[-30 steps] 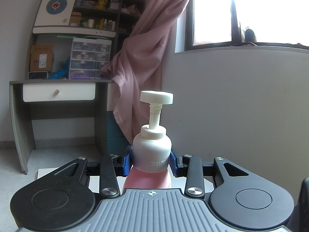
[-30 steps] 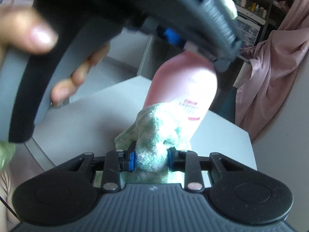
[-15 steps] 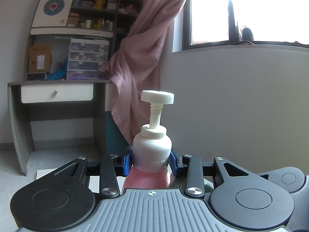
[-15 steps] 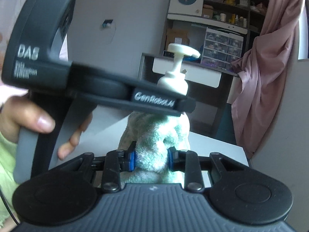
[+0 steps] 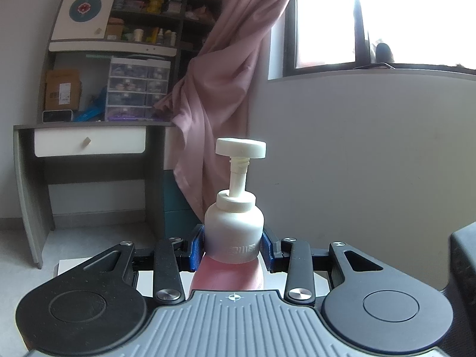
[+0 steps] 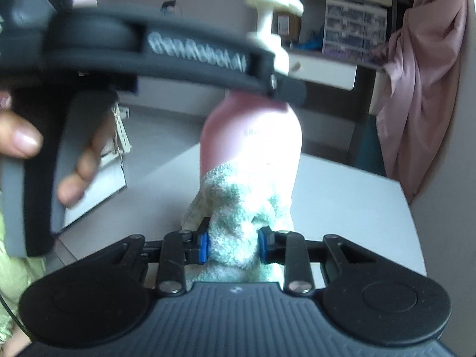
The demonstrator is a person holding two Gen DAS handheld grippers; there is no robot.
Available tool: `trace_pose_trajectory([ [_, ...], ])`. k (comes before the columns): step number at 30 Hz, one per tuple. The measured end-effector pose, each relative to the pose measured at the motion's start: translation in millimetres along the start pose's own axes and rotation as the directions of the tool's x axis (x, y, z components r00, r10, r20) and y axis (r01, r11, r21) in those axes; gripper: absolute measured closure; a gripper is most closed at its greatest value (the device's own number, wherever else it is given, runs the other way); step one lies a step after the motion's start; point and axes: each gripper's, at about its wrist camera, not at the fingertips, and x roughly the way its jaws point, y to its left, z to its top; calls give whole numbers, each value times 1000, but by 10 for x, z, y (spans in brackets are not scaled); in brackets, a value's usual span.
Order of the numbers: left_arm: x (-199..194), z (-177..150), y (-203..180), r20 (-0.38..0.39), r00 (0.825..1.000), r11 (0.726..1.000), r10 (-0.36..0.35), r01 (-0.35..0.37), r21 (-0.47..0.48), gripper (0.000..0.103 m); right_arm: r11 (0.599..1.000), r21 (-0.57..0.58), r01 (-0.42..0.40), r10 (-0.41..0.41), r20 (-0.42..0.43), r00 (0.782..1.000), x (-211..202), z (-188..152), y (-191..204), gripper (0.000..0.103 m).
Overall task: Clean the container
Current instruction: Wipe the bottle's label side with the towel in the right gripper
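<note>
Pink bottle: the pump bottle (image 6: 251, 131) is held upright above the white counter (image 6: 351, 208), over its middle stretch and clear of the surface as far as the right wrist view shows; its base is hidden behind the cloth.
Left tool: the left tool (image 5: 233, 248) has its blue pads pressed against the white collar just under the pump head (image 5: 240, 148), pinching the bottle at the neck. A hand (image 6: 22, 136) wraps its grip on the left of the right wrist view.
Right tool: the right tool (image 6: 233, 245) is clamped on a bunched green-and-white cloth (image 6: 238, 205), and that wad sits against the lower front of the bottle.
Stage: cloth on plastic, so this reads as wiping in progress; how much of the surface is already wiped, the pictures cannot say.
Risk, neck grip: the hold is high and narrow on a smooth rounded collar. A firm sideways push low on the body could swing the bottle like a pendulum or twist it between the pads.
Risk, slip: if it slides free, it would drop to the counter, and a tip toward the far right corner could roll it off the edge.
Risk, pump: the head stands raised; a knock from the cloth or the tool could press it and squirt product.
Risk, cloth: only a fold is pinched; dragging hard could pull it loose.
Risk, tools: the two tools work close together and could collide.
</note>
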Motion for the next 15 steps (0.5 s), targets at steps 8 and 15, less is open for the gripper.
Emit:
trace_pose_trajectory([
  [8, -25, 1, 16, -5, 1000, 1000, -7, 7, -1, 64, 999, -37, -8, 5, -73, 997, 118, -98, 87, 74],
  [15, -41, -5, 23, -7, 1000, 1000, -4, 4, 0, 64, 1000, -26, -8, 7, -28, 1000, 42, -66, 65, 74],
])
